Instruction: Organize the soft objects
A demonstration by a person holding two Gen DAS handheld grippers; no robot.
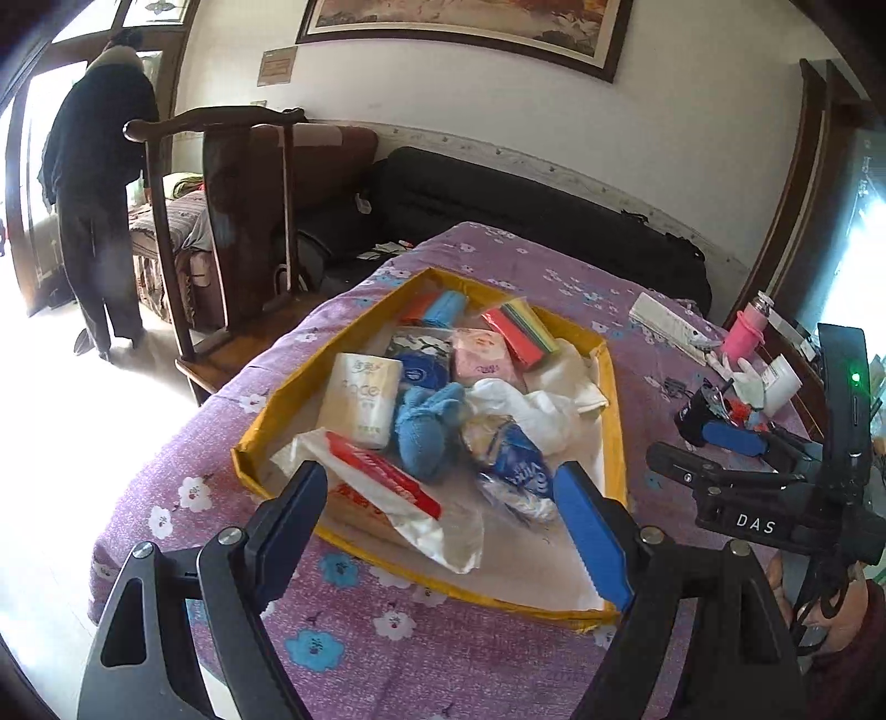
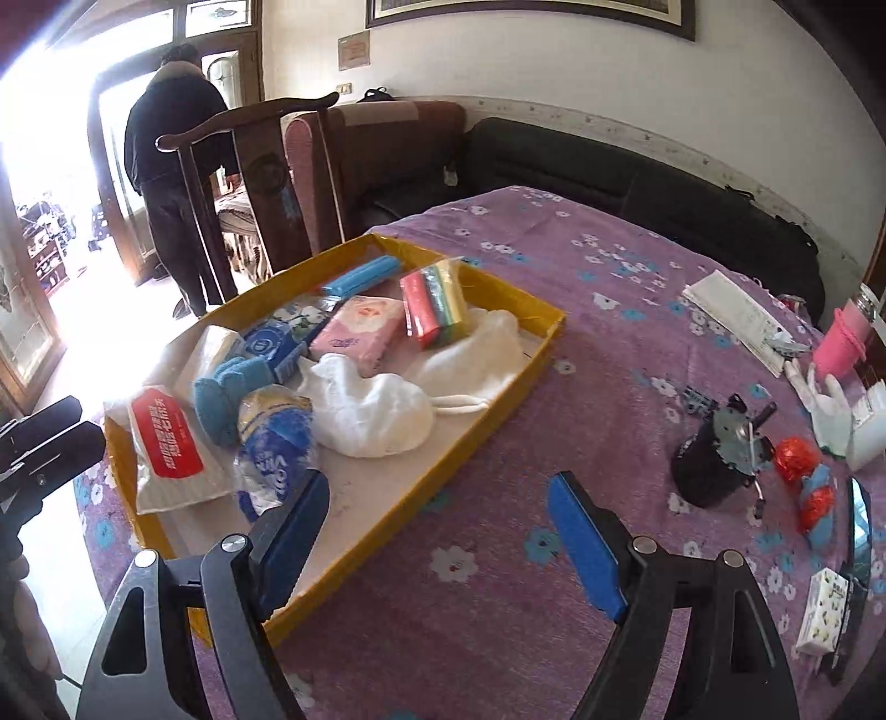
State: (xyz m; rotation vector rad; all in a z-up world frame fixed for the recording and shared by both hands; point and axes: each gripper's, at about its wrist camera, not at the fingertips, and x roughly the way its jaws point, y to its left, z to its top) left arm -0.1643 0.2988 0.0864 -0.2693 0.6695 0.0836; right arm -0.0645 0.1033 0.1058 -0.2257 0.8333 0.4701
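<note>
Two grippers, left (image 1: 443,531) and right (image 2: 443,531), both spread wide, holding nothing. One yellow tray (image 1: 613,387) on the counter (image 2: 554,637): one blue sock (image 1: 429,423), one white cloth (image 2: 371,410), several tissue packs.

This is a lived-in home, a sitting room by the look of it. A framed painting (image 1: 465,33) hangs on the white wall at twelve o'clock, above a dark sofa (image 1: 526,216). At ten o'clock a carved wooden armchair (image 2: 243,183) stands near a bright doorway, where a person in dark clothes (image 2: 171,166) stands, back to the camera. The counter wears a purple floral cloth (image 2: 554,266), with a pink bottle (image 2: 841,343) at three o'clock.
</note>
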